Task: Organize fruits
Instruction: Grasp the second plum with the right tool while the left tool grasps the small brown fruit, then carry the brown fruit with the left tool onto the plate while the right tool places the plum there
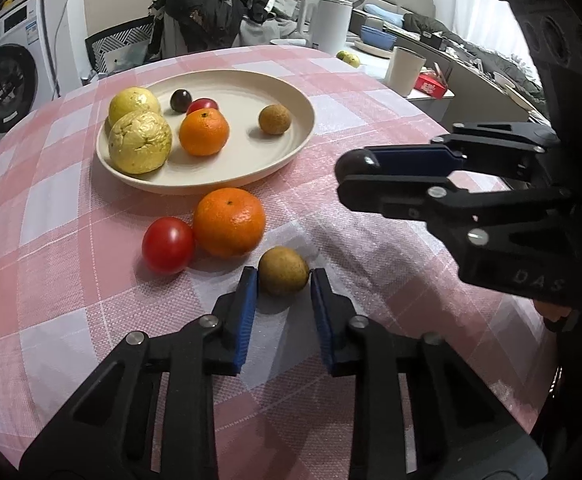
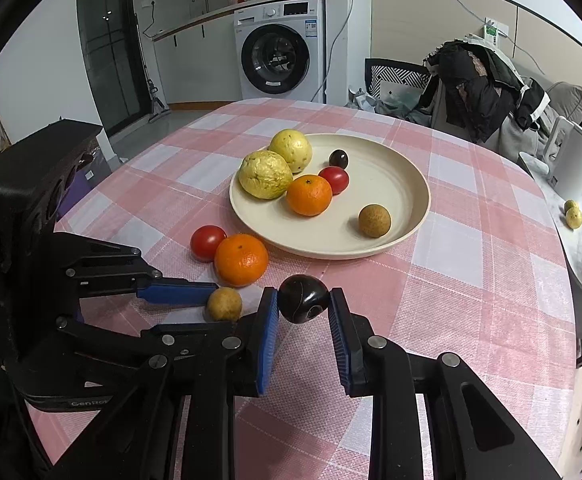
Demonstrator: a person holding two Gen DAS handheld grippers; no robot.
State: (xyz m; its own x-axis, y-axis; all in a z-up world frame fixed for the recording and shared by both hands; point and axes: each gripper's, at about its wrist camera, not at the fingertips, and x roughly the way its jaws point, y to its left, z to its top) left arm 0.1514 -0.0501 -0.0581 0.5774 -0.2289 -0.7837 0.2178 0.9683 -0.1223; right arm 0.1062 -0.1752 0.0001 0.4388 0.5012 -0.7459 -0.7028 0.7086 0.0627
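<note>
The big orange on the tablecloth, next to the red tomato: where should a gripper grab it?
Grip the orange around its widest middle, probably coming down from above: it is round, sits stem end up, and the tomato touches its side. Set the fingers on the sides away from the tomato and the plate.

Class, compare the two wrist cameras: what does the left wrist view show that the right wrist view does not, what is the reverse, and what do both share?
Only the left wrist view shows the blue bowl, the beige cup and the red box past the table.

Only the right wrist view shows the kitchen counter with its tap.

Both show the plate of fruit, the loose orange and tomato, the washing machine, the left gripper around a brown fruit, and the right gripper holding a dark fruit.
</note>
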